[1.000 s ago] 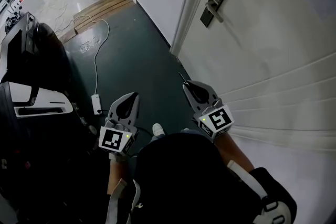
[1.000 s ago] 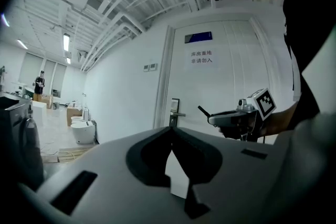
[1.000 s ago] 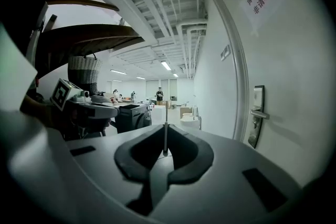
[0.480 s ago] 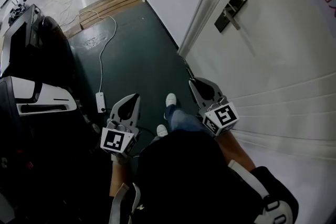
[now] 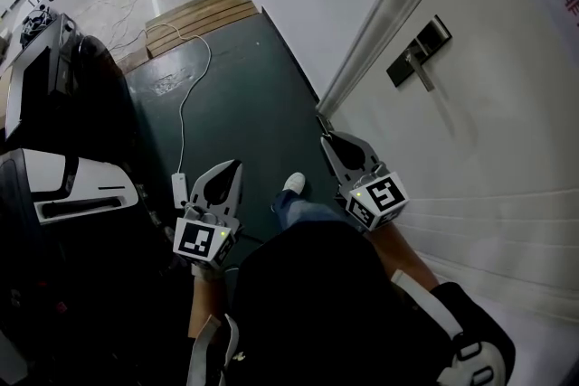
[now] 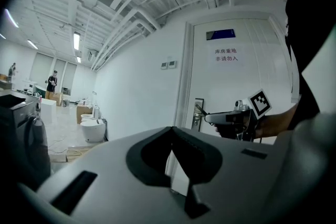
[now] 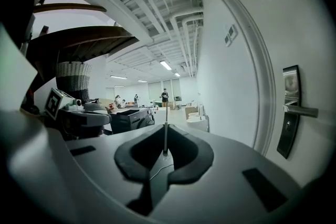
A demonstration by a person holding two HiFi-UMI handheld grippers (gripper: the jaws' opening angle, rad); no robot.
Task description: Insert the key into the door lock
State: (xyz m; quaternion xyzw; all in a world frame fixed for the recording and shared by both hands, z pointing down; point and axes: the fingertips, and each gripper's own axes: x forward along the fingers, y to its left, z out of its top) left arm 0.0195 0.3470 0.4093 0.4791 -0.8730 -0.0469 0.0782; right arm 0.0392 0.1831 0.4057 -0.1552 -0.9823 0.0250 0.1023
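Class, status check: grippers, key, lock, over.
Left gripper shut, empty. Right gripper shut on thin metal key. Dark rectangular lock plate on white door not reached, key apart from it. Nothing between them.

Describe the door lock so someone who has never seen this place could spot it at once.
Look at the big white door right of the dark green floor. Close to its edge by the frame is the lock: a dark upright plate with a silver lever handle, the only dark fitting on the door.
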